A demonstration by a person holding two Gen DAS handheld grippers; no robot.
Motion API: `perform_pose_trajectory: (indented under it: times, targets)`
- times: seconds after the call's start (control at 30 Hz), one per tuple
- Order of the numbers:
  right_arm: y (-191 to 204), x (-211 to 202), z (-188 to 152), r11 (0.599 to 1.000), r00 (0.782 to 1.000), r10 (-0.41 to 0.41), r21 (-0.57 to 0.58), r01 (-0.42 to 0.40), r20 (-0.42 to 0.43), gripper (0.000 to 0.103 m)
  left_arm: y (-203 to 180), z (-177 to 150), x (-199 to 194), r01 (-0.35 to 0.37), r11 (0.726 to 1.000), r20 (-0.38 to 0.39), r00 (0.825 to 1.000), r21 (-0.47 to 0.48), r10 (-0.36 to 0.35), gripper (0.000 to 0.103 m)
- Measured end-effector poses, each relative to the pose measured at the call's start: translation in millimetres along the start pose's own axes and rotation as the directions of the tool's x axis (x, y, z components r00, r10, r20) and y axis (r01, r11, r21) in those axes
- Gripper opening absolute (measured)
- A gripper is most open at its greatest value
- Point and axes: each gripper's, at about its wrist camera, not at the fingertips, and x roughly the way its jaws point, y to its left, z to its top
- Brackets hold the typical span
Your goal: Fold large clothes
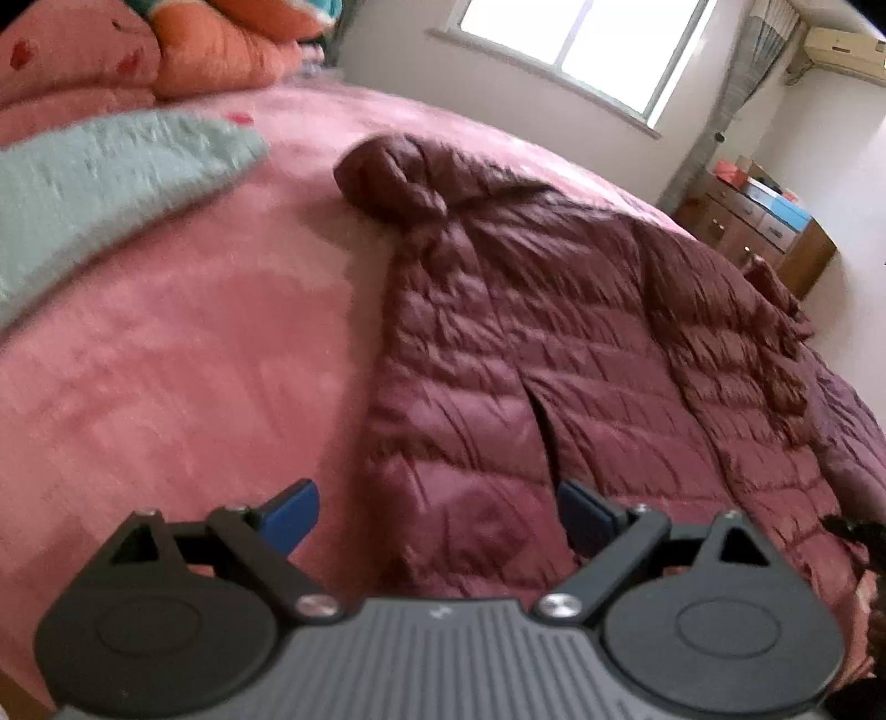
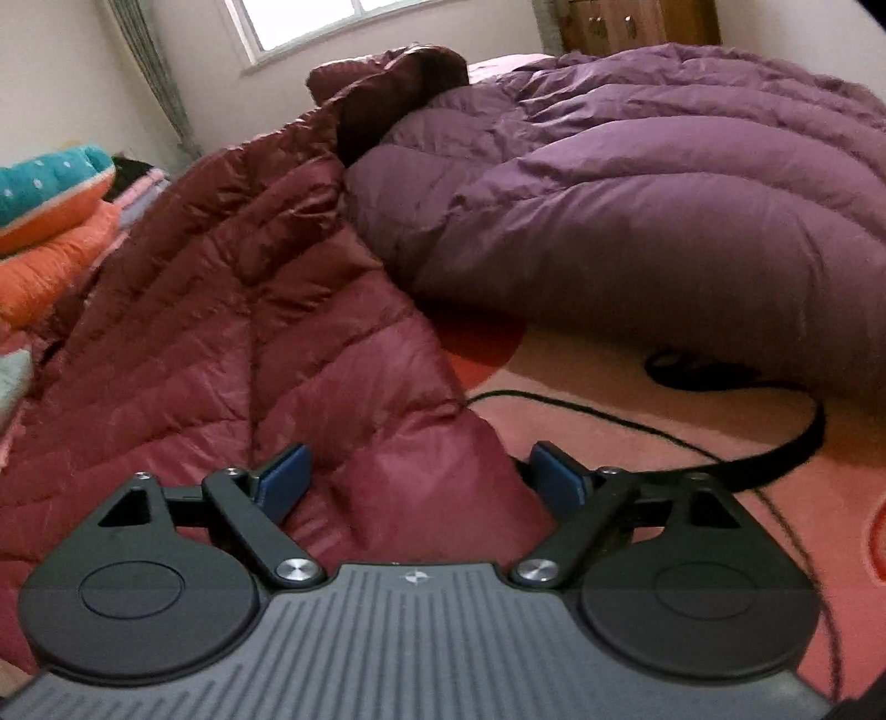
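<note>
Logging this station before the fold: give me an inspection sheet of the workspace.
Surface: pink bed cover, soft, wrinkled.
Job's things: maroon puffer jacket spread flat, hood toward the window.
Clutter: purple down coat bunched beside it; mint blanket; orange bedding.
Grippers: left claw open over the jacket hem; right claw open at the hem's edge; neither grips.
Cables: black cord on the cover.
Surroundings: window, wooden dresser.

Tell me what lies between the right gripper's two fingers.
In the right wrist view, the maroon jacket's hem fills the gap of the open right gripper; neither finger presses it.
</note>
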Motion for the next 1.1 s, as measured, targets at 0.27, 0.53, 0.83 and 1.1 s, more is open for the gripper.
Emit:
perform_pose_trajectory:
  times: [0.27,0.53,0.83,1.1]
  targets:
    - [18,7,5,0.994,0.994,0.092,-0.051,-0.095,-0.066,0.092,0,-9,13,0.099,0.994,-0.029,0.994,-0.055,-0.101,0.100]
    - [25,3,1,0.992,0.989,0.117,0.061,-0.112,-0.085,0.032,-17,-10,17,0.058,0.998,-0.051,0.997,-0.019,-0.058,0.051]
    - [56,-31,-9,0.985,0.982,0.173,0.028,-0.171,-0.082,0.018,-22,10,-20,-0.002,1.000,0.018,1.000,0.006,0.002,0.013]
    - [92,-67,-33,0.963,0.958,0.241,-0.084,-0.257,-0.158,0.017,-17,27,-68,-0.049,0.997,0.042,0.998,0.065,0.046,0.013]
